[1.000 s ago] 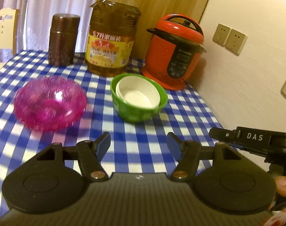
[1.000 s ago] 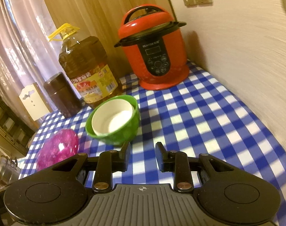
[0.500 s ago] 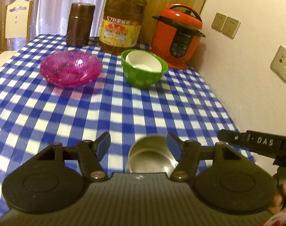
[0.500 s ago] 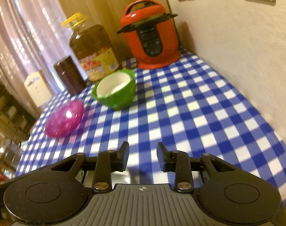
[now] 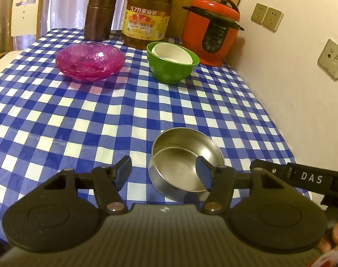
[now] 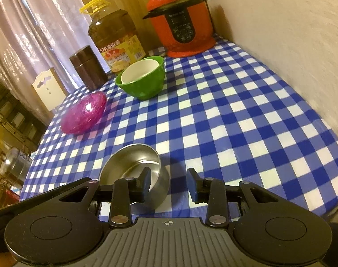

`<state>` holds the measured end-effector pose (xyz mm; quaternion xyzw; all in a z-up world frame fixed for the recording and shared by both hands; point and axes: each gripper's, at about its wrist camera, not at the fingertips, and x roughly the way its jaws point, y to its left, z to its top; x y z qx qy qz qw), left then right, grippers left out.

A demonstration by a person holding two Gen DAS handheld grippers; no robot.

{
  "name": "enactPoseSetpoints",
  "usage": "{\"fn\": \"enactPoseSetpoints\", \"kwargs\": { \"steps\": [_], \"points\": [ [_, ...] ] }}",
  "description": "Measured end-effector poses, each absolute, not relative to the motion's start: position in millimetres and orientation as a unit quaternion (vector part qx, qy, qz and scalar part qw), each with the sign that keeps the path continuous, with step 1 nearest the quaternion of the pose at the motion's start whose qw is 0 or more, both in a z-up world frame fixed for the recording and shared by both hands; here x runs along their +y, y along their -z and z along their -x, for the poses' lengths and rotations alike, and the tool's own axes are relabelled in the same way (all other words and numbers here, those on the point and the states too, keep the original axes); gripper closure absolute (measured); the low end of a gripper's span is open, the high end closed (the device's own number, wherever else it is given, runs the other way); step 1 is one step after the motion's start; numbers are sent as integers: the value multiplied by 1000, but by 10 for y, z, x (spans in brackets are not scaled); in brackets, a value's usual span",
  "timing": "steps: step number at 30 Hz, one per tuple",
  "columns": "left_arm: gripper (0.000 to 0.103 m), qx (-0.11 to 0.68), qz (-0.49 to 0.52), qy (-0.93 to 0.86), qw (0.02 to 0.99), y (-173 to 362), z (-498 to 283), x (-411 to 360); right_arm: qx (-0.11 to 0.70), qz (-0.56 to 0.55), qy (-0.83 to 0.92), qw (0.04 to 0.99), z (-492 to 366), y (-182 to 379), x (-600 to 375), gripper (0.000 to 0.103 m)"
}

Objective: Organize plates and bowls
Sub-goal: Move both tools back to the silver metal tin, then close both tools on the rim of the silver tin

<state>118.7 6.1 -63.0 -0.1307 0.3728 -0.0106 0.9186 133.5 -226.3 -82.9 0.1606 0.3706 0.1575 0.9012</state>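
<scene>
A steel bowl (image 5: 184,158) sits near the table's front edge, also in the right wrist view (image 6: 133,166). My left gripper (image 5: 163,173) is open and empty just before it, the right fingertip over its rim. My right gripper (image 6: 169,183) is open and empty, its left fingertip over the steel bowl's near rim. A white bowl (image 5: 172,52) is nested in a green bowl (image 5: 171,69) farther back, also in the right view (image 6: 142,83). A pink glass bowl (image 5: 89,61) sits to their left, also in the right view (image 6: 84,113).
A red pressure cooker (image 5: 210,37), a large oil bottle (image 5: 147,15) and a brown canister (image 5: 99,15) stand along the back of the blue checked tablecloth (image 5: 102,115). A wall with sockets (image 5: 267,19) borders the right side. A white chair (image 5: 24,15) stands back left.
Both grippers have pulled back toward the table's front edge. The steel bowl has come into view in front of them. Both stayed open and empty.
</scene>
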Motion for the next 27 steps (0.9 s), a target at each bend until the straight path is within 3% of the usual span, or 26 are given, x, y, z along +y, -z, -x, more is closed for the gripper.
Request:
{"fn": "enactPoseSetpoints", "kwargs": {
  "steps": [10,27],
  "points": [
    [48,375,132,8,918,654,-1180,64,374,-168,-160,898,-1325,842,-2275,67],
    [70,386,150,1,910,893,-1431,138,387,-179,-174,888,-1522,1085,-2167,67]
  ]
}}
